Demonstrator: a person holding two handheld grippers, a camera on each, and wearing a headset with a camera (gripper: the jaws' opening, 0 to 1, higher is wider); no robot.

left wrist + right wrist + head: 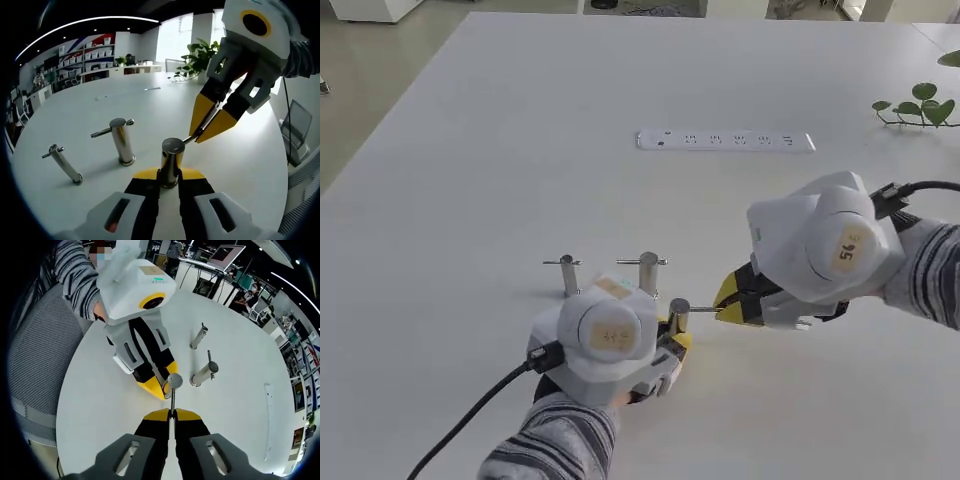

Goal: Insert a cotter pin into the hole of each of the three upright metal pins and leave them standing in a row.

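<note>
Toward the near edge of the counter, the left tool was clamped on the third pin. The right tool pinched the cotter pin, its tip at the pin's head. A skewed push could miss the hole, bend the cotter pin, or tilt the third pin toward the finished pins.

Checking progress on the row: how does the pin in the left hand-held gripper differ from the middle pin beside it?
The gripped pin sits clamped in the left hand-held gripper; the middle pin stands free. The middle pin has a seated cotter pin through its head; the held cotter pin only reaches the gripped pin's head, pinched by the right hand-held gripper. Both stand upright on the white table.
</note>
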